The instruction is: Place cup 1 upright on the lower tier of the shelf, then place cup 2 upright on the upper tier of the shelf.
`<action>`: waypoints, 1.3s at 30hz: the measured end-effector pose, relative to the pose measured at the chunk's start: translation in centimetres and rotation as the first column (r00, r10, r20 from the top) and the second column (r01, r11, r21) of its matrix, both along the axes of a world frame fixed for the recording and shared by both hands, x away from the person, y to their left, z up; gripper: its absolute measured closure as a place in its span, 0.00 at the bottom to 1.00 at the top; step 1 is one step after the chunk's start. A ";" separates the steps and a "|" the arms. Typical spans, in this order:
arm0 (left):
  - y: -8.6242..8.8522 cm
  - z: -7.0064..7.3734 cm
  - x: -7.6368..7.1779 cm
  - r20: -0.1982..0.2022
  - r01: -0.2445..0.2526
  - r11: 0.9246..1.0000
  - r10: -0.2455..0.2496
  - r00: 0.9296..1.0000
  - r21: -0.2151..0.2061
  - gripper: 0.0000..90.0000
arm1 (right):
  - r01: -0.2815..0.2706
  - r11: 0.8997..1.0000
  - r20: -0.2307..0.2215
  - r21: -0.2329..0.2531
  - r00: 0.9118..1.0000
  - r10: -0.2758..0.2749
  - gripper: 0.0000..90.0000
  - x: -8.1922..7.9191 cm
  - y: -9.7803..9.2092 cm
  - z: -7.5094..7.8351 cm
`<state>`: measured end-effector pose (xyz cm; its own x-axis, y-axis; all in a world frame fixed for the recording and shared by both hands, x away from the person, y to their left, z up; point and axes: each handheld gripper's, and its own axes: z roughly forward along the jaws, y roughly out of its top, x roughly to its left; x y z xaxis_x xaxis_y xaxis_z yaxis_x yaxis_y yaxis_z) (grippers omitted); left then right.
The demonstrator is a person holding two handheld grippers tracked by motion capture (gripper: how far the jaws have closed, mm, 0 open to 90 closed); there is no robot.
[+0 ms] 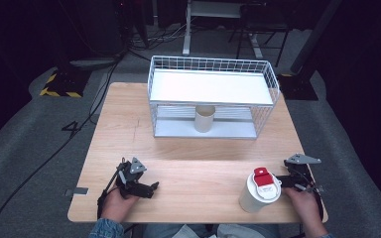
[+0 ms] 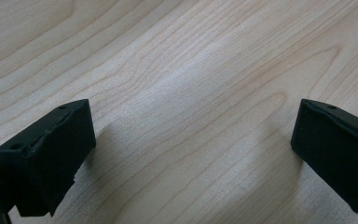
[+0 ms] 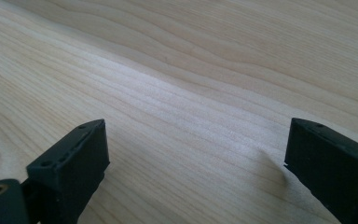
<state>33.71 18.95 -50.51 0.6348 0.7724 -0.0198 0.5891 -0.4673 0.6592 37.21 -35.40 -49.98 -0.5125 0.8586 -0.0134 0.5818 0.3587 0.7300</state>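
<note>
A white cup with a red and white lid [image 1: 259,191] stands upright near the table's front right edge. My right gripper [image 1: 285,181] lies just to its right, held by a hand. In the right gripper view this gripper [image 3: 196,140] is open, its jaws wide apart over bare wood with nothing between them. My left gripper [image 1: 153,187] rests at the front left, also in a hand. It is open too [image 2: 191,126], low over bare wood. A beige cup [image 1: 204,118] stands upright on the lower shelf of a white wire rack [image 1: 273,89].
The wire rack stands at the back middle of the wooden table [image 1: 129,129], with a flat white upper shelf [image 1: 208,87] over the beige cup. Bare wood lies between the rack and both grippers. Dark floor, cables and stands surround the table.
</note>
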 end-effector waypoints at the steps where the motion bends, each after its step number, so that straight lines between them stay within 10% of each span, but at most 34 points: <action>1: 0.0 0.0 0.0 0.000 0.000 1.000 0.000 1.000 0.000 0.00 | -0.003 1.000 -0.001 0.004 1.000 0.003 0.07 0.0 0.0 0.1; 19: 0.0 0.0 0.0 0.001 0.000 1.000 0.000 1.000 -0.001 0.00 | -0.079 0.996 0.001 0.035 0.997 0.079 0.08 -1.6 -0.4 2.1; 39: 0.0 0.0 0.1 0.003 -0.008 1.000 0.008 1.000 -0.002 0.00 | -0.163 0.979 0.017 0.119 0.987 0.162 0.10 -7.1 -1.0 5.6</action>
